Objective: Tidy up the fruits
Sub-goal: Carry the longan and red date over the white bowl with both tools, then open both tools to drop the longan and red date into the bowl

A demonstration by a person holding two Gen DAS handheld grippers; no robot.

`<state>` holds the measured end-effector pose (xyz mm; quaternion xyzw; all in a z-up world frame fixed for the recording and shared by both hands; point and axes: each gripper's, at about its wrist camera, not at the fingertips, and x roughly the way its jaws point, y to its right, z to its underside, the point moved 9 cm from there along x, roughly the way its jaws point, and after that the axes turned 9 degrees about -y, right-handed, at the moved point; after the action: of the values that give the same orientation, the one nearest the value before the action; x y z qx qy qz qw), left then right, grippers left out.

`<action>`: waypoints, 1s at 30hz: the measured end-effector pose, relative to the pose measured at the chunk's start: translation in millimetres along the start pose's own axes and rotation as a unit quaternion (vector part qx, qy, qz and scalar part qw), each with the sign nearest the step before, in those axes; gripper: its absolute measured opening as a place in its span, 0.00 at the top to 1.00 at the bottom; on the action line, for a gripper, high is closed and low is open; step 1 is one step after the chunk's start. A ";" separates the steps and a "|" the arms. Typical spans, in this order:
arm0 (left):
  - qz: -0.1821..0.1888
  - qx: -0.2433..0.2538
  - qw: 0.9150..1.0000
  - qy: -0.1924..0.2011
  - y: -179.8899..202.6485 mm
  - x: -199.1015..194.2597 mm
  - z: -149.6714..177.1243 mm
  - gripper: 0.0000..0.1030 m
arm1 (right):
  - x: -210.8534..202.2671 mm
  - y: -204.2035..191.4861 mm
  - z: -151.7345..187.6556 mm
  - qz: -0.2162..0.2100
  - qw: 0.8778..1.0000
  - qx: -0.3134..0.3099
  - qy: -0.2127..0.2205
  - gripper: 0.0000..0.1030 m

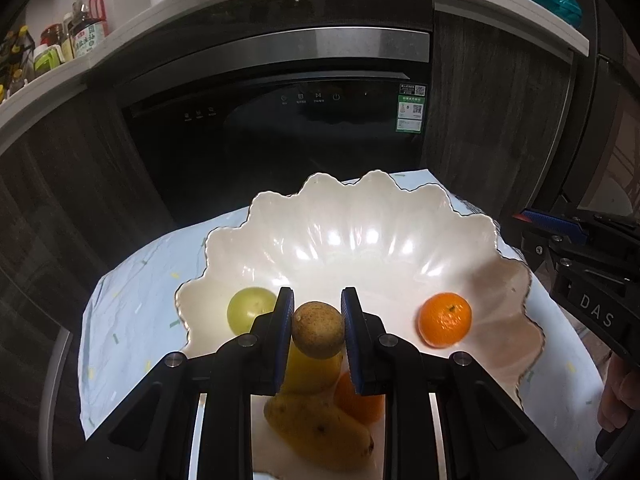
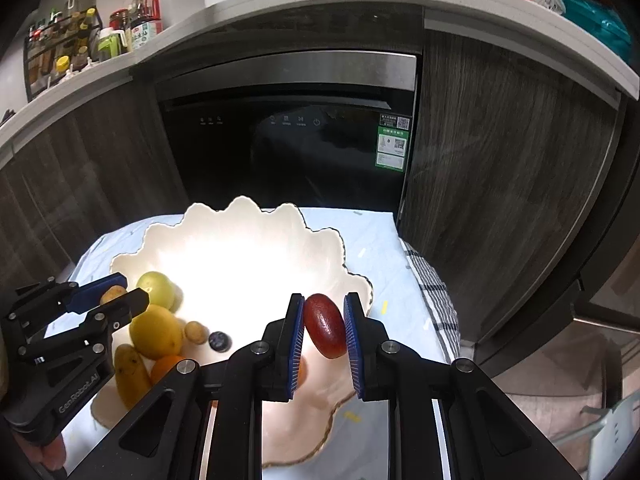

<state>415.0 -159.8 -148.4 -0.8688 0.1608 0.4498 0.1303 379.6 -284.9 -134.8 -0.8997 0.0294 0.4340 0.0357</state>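
Note:
A white scalloped bowl [image 1: 360,216] [image 2: 224,220] stands on a light blue cloth. My left gripper [image 1: 317,330] is shut on a small brown round fruit [image 1: 318,330], held over the bowl's near side. My right gripper [image 2: 323,326] is shut on a dark red oval fruit [image 2: 325,326] above the bowl's right rim. In the bowl lie a green round fruit [image 1: 250,310] [image 2: 157,289], a mandarin [image 1: 445,320], a lemon [image 2: 156,332], a yellow spotted mango [image 1: 318,424] [image 2: 130,374], another orange [image 1: 358,398], a small brown fruit [image 2: 196,332] and a blueberry [image 2: 219,341].
The light blue cloth [image 1: 132,292] [image 2: 372,248] covers a small table before a black built-in appliance [image 1: 280,120]. A checked towel [image 2: 434,292] hangs at the table's right edge. Bottles [image 1: 86,24] stand on the counter above. A hand [image 1: 618,396] holds the right gripper.

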 end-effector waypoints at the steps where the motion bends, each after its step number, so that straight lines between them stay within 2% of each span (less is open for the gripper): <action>1: -0.001 0.000 1.000 -0.001 0.1 2.2 -1.6 0.76 | 3.6 0.5 -1.2 -0.001 1.000 0.000 -0.003 0.79; 15: 0.004 -0.003 1.000 -0.014 -3.6 31.6 -12.9 0.75 | 41.7 0.4 -7.5 -0.013 0.999 0.000 -0.037 0.79; 18: 0.000 -0.004 1.000 -0.012 -6.1 32.3 -12.1 0.68 | 42.9 -1.0 -7.4 -0.014 0.999 -0.002 -0.037 0.77; 19: -0.003 -0.002 1.000 -0.012 -6.5 32.5 -12.3 0.66 | 43.0 -1.3 -7.3 -0.013 0.999 -0.003 -0.037 0.73; 20: -0.005 -0.002 1.000 -0.013 -6.9 32.6 -12.4 0.64 | 42.5 -1.4 -7.3 -0.011 0.999 -0.002 -0.035 0.62; 22: -0.008 -0.005 1.000 -0.012 -9.9 31.1 -12.2 0.54 | 39.9 -1.0 -7.8 -0.010 0.999 0.001 -0.030 0.49; 24: -0.013 -0.009 1.000 -0.007 -13.3 27.7 -12.2 0.50 | 36.9 -1.1 -8.8 -0.007 1.000 0.001 -0.026 0.47; 26: -0.018 -0.012 1.000 -0.006 -15.5 25.4 -11.7 0.46 | 34.0 -1.9 -9.5 -0.005 1.000 0.001 -0.025 0.39; 28: -0.019 -0.019 1.000 -0.004 -18.8 21.0 -10.7 0.38 | 29.1 -2.5 -9.4 -0.003 1.000 0.004 -0.022 0.32; 30: -0.020 -0.026 0.999 -0.002 -21.0 16.2 -8.6 0.33 | 23.4 -3.4 -9.0 0.000 1.000 0.006 -0.018 0.29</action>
<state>438.5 -146.4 -155.2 -0.8741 0.1314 0.4527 0.1175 401.5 -282.8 -147.4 -0.8915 0.0316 0.4501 0.0412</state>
